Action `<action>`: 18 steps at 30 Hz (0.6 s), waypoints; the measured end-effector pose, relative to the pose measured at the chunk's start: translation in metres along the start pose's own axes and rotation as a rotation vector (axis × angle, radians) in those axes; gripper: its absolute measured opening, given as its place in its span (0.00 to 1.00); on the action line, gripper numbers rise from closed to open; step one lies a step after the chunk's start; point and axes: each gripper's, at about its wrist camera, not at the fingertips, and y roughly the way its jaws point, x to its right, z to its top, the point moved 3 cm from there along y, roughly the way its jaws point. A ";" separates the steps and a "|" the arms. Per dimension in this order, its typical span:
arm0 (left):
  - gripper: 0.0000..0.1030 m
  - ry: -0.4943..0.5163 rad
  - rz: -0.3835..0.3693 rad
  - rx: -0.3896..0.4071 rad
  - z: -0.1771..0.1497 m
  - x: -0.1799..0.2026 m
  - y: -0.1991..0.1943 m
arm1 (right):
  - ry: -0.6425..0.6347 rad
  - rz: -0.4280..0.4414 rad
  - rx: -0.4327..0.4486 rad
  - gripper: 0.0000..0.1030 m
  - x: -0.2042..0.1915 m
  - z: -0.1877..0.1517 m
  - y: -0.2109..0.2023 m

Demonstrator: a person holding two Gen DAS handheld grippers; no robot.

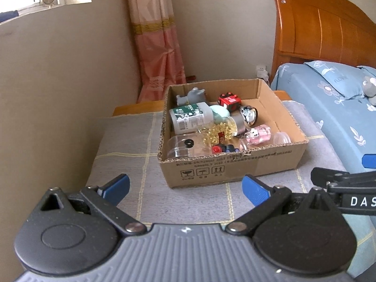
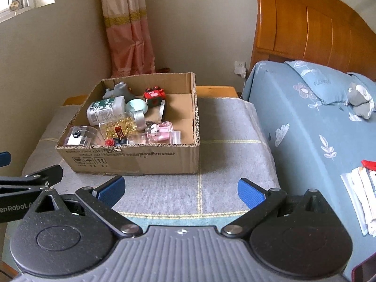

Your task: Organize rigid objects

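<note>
Cardboard box (image 1: 235, 164) sits on the grey checked mat (image 1: 131, 141) beside the bed (image 2: 305, 122), and I see it is light and shallow, so a careless reach from either side could shove it across the mat or fold its near wall. Inside, the white bottle (image 1: 188, 119), the jar of yellow capsules (image 1: 223, 130), the clear container (image 1: 181, 144), the red toy car (image 1: 229, 101) and the pink keychain (image 1: 258, 136) lie heaped and touching, so pulling one may drag or topple its neighbours. My left gripper (image 1: 185, 188) and right gripper (image 2: 181, 188) hang short of the box, jaws spread wide and empty, close enough side by side to knock together.
</note>
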 end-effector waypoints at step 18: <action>0.99 -0.003 0.007 -0.009 0.001 -0.001 -0.002 | 0.001 -0.002 0.006 1.00 -0.001 0.000 -0.004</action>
